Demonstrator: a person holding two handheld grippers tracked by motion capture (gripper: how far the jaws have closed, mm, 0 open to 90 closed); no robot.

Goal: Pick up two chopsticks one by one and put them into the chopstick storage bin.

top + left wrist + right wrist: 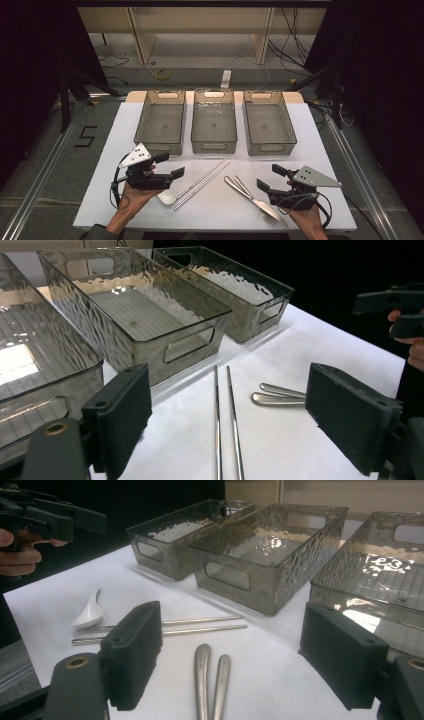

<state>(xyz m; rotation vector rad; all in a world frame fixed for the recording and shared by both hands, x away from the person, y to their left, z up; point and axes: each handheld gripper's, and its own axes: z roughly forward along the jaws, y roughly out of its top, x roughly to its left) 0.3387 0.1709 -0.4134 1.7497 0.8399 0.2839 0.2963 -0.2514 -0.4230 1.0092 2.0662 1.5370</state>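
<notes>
A: Where is the cutlery sitting?

B: The chopsticks (202, 183) are lying side by side on the white table (320, 150), slanting between both grippers. The white spoon (167, 196) is resting just beside their near end. The knife (250, 196) and fork (257, 201) are lying together, near the right gripper (269, 176).

A: Are the grippers holding anything?

B: No. The left gripper (170, 165) is hovering over the spoon with its jaws standing wide and nothing between them. The right gripper's jaws are gaping wide too, gripping nothing.

A: What is standing behind?

B: Three smoky clear bins (214, 121) are sitting in a row along the far side, just beyond the chopsticks.
</notes>
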